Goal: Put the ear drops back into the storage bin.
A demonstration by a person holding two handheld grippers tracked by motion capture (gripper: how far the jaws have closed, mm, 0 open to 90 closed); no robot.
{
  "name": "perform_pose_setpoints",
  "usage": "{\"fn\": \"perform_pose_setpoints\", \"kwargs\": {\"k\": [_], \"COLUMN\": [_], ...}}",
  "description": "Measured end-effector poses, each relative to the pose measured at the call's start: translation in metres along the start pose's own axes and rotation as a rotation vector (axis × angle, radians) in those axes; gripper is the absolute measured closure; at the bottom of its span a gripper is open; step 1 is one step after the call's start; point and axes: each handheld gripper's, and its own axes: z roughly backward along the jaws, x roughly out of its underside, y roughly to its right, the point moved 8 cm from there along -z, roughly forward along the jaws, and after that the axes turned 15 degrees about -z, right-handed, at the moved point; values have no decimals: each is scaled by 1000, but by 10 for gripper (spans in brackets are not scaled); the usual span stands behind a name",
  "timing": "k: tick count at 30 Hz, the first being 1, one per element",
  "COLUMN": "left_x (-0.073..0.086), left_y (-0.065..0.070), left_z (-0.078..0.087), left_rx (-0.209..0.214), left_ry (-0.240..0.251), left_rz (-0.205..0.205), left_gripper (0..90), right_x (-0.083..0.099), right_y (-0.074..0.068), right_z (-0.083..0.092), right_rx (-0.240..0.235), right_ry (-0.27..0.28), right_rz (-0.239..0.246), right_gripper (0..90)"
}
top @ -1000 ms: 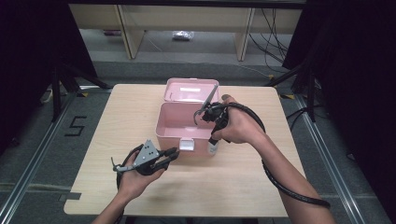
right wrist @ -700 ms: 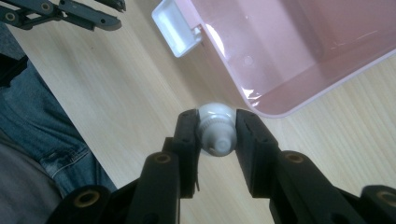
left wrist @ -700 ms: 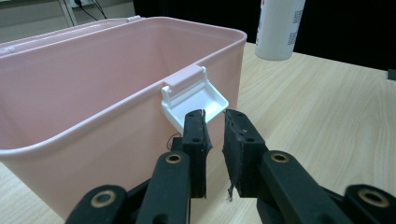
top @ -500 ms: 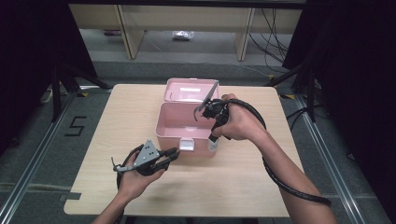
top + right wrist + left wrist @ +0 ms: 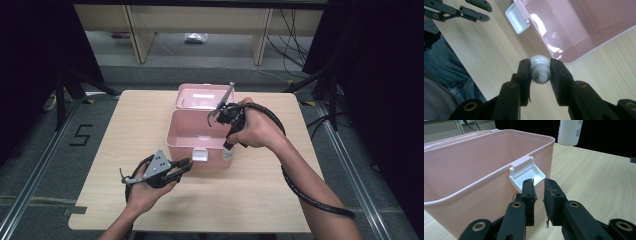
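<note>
Right gripper (image 5: 540, 72), jaws clamping a white bottle (image 5: 539, 68), is shifting toward the open pink box's (image 5: 192, 131) front corner, suggesting packing; left gripper (image 5: 539, 195) is idling nearly closed, empty.

The open pink box (image 5: 197, 135) blocks the middle of the bench (image 5: 260, 200); its white latch (image 5: 527, 173) juts just ahead of the left tongs (image 5: 538, 185). Bare wood lies in front.

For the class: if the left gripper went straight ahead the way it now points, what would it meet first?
Probably the white latch on the pink box; the left gripper, jaws barely apart, points right at it, though depth is unclear.
</note>
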Motion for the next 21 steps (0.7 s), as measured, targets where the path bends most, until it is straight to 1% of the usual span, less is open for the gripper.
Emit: {"fn": "perform_pose_setpoints", "kwargs": {"k": [1, 2, 3, 4, 6, 7, 8, 10, 11, 12, 13, 15, 17, 18, 19, 21], "left_x": [0, 0, 0, 0, 0, 0, 0, 0, 0, -1, -1, -1, -1, 0, 0, 0], "left_y": [0, 0, 0, 0, 0, 1, 1, 1, 0, 1, 1, 1, 1, 1, 1, 1], "left_z": [-1, -1, -1, -1, 0, -1, -1, 0, 0, -1, -1, -1, -1, -1, 0, -1], "left_rx": [2, 3, 2, 3, 0, 3, 2, 0, 0, 3, 2, 3, 3, 3, 0, 0], "left_ry": [8, 11, 10, 10, -1, 9, 7, -1, -1, 10, 9, 10, 9, 9, -2, -1], "left_rz": [2, 3, 4, 5, 1, 4, 3, 1, 1, 4, 4, 4, 4, 4, 2, 2], "left_gripper": [776, 776, 776, 776, 775, 775, 775, 775, 775, 775, 775, 775, 775, 775, 775, 775], "right_x": [0, -1, -1, -1, -1, -1, -2, -3, -3, -4, -3, -4, -4, -4, -5, -6], "right_y": [-1, 0, -1, 1, 1, 1, 2, 2, 2, 1, 1, 4, 3, 2, 2, 3], "right_z": [1, 1, 1, 1, 2, 3, 4, 4, 4, 5, 6, 6, 7, 8, 8, 9], "right_rx": [1, 1, -1, -2, 0, 5, 6, 6, 3, -1, 1, 7, 5, 7, 8, 6], "right_ry": [-3, 3, 1, 12, -5, -8, -5, -2, 7, 4, -4, -1, 3, -2, 1, 9], "right_rz": [-10, 0, -11, -7, -14, -20, -6, -3, -7, -11, -21, -4, -10, -29, -23, -9], "right_gripper": [714, 714, 714, 714, 714, 713, 714, 714, 714, 714, 714, 713, 714, 714, 714, 714]}}
